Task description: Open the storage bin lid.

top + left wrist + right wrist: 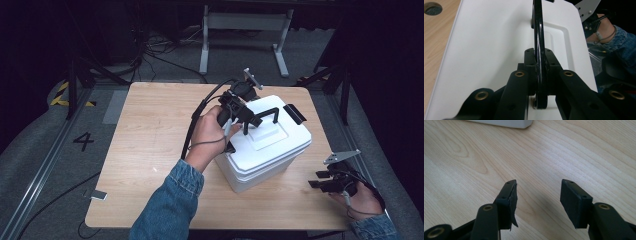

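**Left claw clamped on the box handle**

I see a white lidded box (265,150) on the wooden table (150,145), toward its right side. Its lid is on, so I cannot tell what is inside. A black handle (264,114) arches above the lid; my left gripper (539,82) is closed around it near one end. My right gripper (320,179) hovers beside the box's right corner, jaws spread, holding nothing.
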`<state>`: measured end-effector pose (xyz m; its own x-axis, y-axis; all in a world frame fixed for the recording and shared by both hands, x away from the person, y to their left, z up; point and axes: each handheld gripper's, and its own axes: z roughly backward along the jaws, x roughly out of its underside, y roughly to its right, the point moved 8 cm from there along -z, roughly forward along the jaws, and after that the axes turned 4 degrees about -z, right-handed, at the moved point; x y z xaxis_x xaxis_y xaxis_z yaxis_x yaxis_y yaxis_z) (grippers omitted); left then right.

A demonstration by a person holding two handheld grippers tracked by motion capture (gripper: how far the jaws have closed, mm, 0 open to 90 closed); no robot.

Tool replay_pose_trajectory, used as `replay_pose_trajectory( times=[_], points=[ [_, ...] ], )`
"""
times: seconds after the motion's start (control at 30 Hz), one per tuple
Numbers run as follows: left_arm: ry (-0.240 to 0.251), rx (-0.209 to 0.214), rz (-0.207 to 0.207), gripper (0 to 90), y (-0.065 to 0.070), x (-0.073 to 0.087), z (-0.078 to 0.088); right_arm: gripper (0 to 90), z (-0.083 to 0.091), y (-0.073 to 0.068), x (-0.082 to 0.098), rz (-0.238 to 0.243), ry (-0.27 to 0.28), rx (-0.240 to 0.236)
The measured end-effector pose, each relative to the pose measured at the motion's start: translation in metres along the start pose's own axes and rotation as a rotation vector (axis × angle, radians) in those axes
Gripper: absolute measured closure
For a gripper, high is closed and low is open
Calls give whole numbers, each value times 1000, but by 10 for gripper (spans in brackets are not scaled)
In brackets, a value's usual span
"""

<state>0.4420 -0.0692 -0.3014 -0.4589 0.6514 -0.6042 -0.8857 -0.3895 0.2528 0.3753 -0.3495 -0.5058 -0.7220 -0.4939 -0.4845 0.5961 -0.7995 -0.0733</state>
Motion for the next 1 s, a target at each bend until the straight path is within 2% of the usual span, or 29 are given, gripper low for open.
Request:
replay_pose_trajectory(
  times=[0.1, 0.53, 0.93, 1.0],
  points=[
    [16, 6, 1, 839, 2, 2, 10, 475, 0, 0, 0, -2, 0, -1],
    [39, -37, 13, 839, -3, 20, 43, 476, -4, -2, -2, -1, -9, -7],
    [55, -121, 87, 839, -25, 58, 82, 475, -9, -4, -9, 20, -16, -17],
    [68, -131, 114, 839, -28, 66, 89, 475, -10, -5, -10, 22, -19, -22]
  ],
)
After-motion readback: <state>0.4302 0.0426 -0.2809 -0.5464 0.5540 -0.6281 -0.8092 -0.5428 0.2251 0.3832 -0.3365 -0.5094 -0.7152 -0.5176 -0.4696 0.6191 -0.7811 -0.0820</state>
